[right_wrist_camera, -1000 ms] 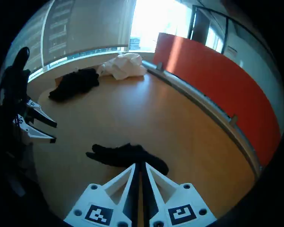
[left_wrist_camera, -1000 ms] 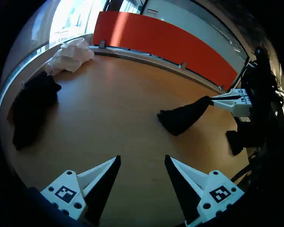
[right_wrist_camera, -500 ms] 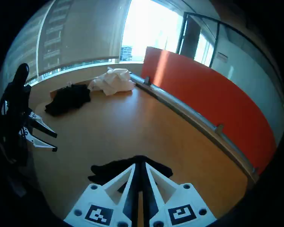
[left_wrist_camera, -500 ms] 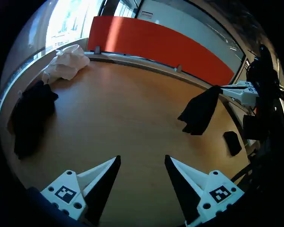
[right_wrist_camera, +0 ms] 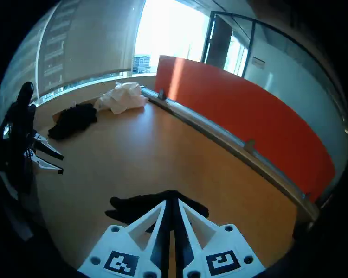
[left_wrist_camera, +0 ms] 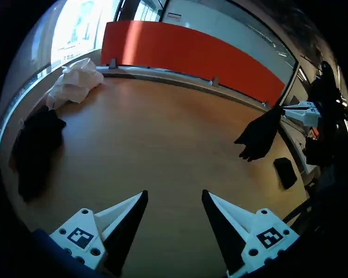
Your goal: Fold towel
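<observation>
Two grippers in play: the right gripper has its fingers pinched together on a black towel, which in the left gripper view hangs limp from the fingertips at centre right of the frame. Left gripper has its fingers spread wide with nothing between them, over the wooden table. White cloth heap sits upper left, dark cloth pile at the left edge, orange partition along the table's far side.
</observation>
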Motion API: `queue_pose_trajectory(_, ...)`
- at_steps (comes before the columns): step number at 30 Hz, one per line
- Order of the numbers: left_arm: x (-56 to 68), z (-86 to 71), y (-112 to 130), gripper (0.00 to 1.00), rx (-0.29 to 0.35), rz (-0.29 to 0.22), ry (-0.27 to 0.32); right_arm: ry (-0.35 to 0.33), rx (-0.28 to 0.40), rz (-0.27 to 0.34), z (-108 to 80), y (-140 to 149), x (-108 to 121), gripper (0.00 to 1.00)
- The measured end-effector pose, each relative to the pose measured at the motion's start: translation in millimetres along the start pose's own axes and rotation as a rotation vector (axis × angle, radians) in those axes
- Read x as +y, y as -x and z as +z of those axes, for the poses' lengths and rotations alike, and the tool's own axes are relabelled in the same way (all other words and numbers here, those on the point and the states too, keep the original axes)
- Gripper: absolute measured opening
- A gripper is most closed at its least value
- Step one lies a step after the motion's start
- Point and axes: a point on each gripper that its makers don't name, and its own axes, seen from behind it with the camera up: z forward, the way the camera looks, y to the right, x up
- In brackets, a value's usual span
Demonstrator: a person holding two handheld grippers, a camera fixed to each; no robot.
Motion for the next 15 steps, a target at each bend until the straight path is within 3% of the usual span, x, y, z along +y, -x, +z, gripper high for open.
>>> queue_pose_trajectory(15,21.0,8.5,-6,0.86,-0.017,0.022,-0.005,0.105,-0.05,0.061,-54.2,62,88,0.04)
